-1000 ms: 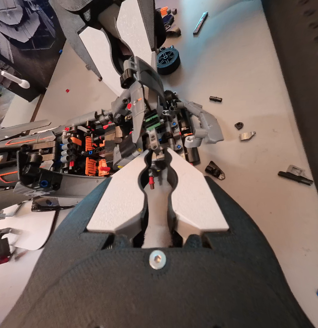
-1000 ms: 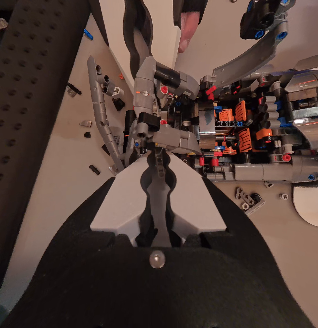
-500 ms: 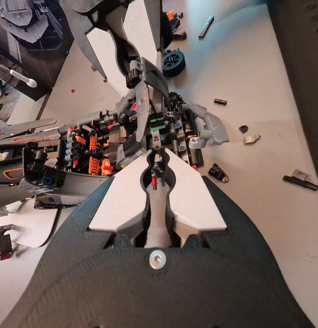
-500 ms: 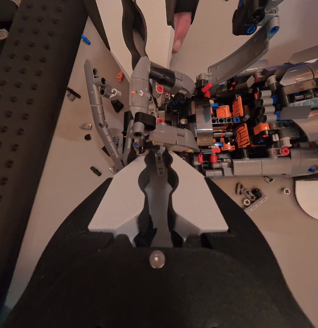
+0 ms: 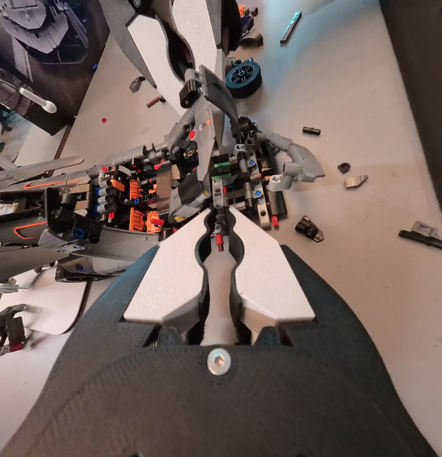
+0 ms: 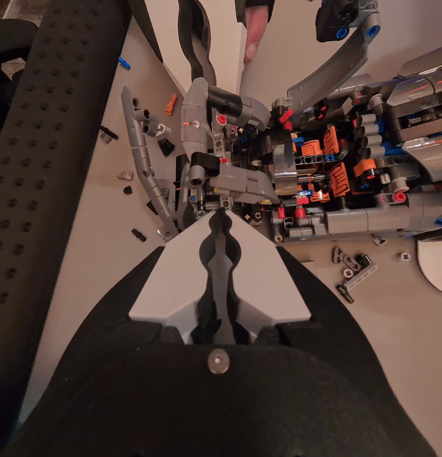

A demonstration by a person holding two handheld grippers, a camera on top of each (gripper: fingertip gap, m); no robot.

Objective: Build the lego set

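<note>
**Both grippers at the open end of a half-built Technic car**

Pale desk (image 5: 363, 284) carries the half-built lego car (image 5: 145, 193), a grey and black Technic model with orange engine parts and thin orange stripes on its body panels. Its long axis runs across the desk: in the left wrist view the panelled body stretches toward the left edge of the picture, and in the right wrist view toward the right edge, so the two grippers meet at the same open, unfinished end from opposite sides.

The left gripper (image 5: 220, 210) has its jaws nearly together, closed on a thin light-grey beam (image 5: 218, 195) that belongs to the car's frame; a red pin (image 5: 218, 238) shows in the narrow gap behind the tips. The right gripper (image 6: 221, 212) has its tips drawn almost shut against the frame edge, but whether they pinch any piece cannot be told.

No brand name or readable writing shows on the model; a dark box (image 5: 42, 49) with a printed picture lies at the far left corner.

Loose parts lie around: a dark wheel (image 5: 243, 78) beyond the car, a black pin (image 5: 311, 130) and small grey bits toward the right edge, an orange pin (image 6: 171, 103), a curved grey arm (image 6: 143, 158), and a grey beam with connectors (image 6: 355, 272).
</note>
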